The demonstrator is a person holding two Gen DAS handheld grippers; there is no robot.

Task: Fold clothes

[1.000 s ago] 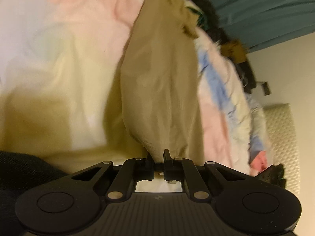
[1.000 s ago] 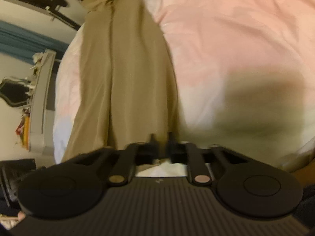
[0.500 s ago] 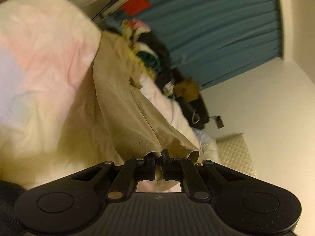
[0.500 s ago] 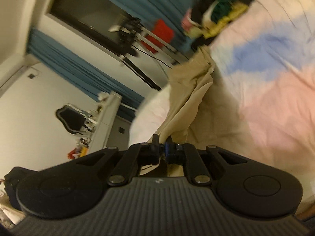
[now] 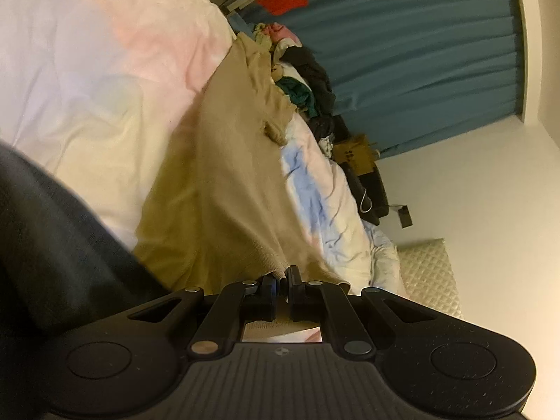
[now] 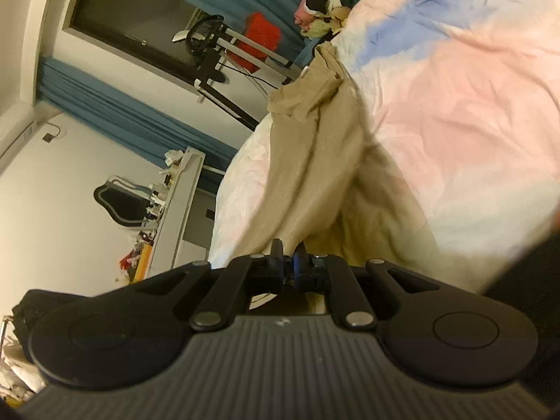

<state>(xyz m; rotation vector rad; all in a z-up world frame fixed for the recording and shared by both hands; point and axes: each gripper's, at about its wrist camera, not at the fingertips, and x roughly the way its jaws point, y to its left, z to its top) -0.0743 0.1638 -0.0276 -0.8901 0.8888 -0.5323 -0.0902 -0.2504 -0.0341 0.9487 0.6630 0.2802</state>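
Left hand-held gripper [image 5: 283, 280] clamped narrow on the near hem of the tan garment [image 5: 224, 175], fabric edge pinched between the fingers [image 5: 267, 285]. Right hand-held gripper [image 6: 288, 262] likewise closed tight on the garment's [image 6: 315, 161] near end, cloth bunched just ahead of its fingertips [image 6: 277, 250]. From both grips, tan garment stretched away lengthwise over the bed [image 5: 87, 70], draped on the pastel pink, blue and cream duvet [image 6: 455, 87], with folds running along its length. Far end of the garment crumpled and bunched near the bed's far edge. Beyond that end, heap of dark, green and pink clothes [image 5: 301, 80] piled on the bed. Farther still past the bed, teal curtain [image 5: 420, 52], and a red item [image 6: 262, 40] on a metal rack. Dark sleeve [image 5: 52, 245] at the near left of the left wrist view, beside the garment.
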